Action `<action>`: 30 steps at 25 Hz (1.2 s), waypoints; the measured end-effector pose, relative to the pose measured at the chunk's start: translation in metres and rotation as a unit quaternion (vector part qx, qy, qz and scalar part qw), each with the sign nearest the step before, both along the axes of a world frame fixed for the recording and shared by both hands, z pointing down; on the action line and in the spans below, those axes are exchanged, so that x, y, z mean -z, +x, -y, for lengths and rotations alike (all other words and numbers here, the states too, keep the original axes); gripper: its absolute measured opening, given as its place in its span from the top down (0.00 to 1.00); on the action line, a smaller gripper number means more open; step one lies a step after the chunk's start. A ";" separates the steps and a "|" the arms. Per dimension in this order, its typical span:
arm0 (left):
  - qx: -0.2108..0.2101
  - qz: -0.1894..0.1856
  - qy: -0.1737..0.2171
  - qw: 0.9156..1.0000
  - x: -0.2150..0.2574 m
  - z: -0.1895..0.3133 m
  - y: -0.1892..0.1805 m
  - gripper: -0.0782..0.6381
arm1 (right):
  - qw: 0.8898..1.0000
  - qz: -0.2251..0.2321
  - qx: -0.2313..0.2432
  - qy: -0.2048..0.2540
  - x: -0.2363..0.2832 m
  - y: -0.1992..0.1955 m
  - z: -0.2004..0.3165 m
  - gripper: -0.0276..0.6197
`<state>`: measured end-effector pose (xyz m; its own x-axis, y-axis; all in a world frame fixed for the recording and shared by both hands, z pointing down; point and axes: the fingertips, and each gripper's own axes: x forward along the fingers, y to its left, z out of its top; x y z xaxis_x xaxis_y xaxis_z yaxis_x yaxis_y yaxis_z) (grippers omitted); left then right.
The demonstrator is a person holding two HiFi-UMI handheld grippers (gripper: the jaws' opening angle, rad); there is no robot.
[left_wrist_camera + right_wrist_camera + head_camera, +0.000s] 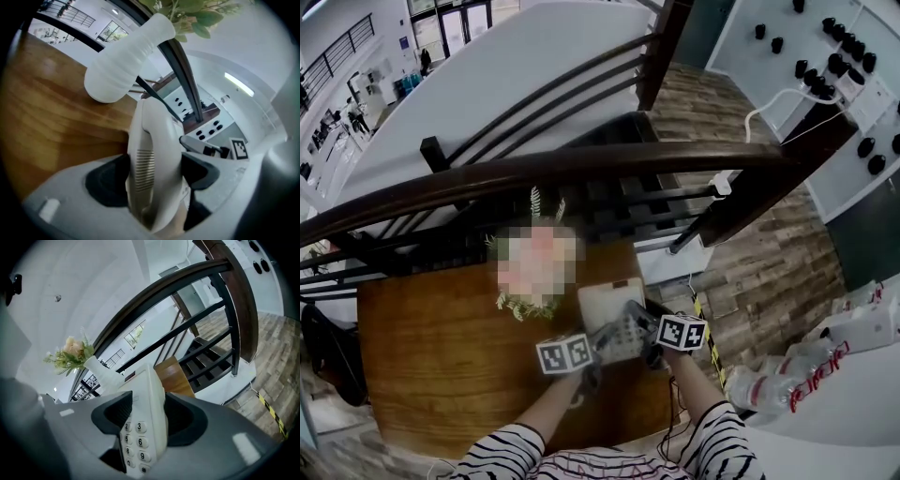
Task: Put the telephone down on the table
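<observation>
A white push-button telephone [610,312] hangs just above the right part of the wooden table [441,347], carried between both grippers. My left gripper [599,341] is shut on its left side, where the handset with a slotted grille [144,171] fills the gap between the dark pads [107,183]. The left gripper [153,182] points down toward the tabletop [47,112]. My right gripper [644,325] is shut on the keypad side [140,427]. That right gripper [150,419] has its jaws pressed against both faces of the telephone body.
A white vase of flowers [534,267] stands on the table just beyond the telephone, close to it [126,61] [101,372]. A dark wooden banister [581,169] runs behind the table. Plastic bottles [797,375] lie on the floor at the right.
</observation>
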<state>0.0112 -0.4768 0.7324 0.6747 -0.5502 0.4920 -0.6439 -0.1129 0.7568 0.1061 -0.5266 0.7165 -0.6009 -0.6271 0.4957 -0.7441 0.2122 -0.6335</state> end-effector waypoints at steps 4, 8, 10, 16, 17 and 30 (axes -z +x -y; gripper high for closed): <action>0.007 0.002 -0.006 1.000 -0.004 0.004 0.003 0.41 | 1.000 -0.004 0.001 -0.006 -0.007 0.004 0.005 0.63; 0.007 0.006 -0.012 1.000 -0.007 0.007 0.003 0.41 | 1.000 -0.004 -0.002 -0.016 -0.013 0.004 0.007 0.63; 0.007 0.007 -0.014 1.000 -0.008 0.008 0.004 0.40 | 1.000 -0.004 -0.001 -0.018 -0.013 0.003 0.009 0.63; 0.011 0.012 -0.013 1.000 -0.011 0.009 0.005 0.39 | 1.000 -0.005 -0.002 -0.012 -0.018 0.005 0.011 0.63; 0.009 0.011 -0.012 1.000 -0.011 0.009 0.005 0.39 | 1.000 -0.003 -0.003 -0.010 -0.018 0.005 0.010 0.63; 0.007 0.001 -0.003 1.000 -0.007 0.006 0.005 0.36 | 1.000 -0.027 -0.014 0.001 -0.015 0.013 0.009 0.56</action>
<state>0.0159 -0.4824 0.7396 0.6667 -0.5564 0.4959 -0.6462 -0.1000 0.7566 0.1187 -0.5351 0.7311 -0.5546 -0.6441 0.5269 -0.7835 0.1910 -0.5913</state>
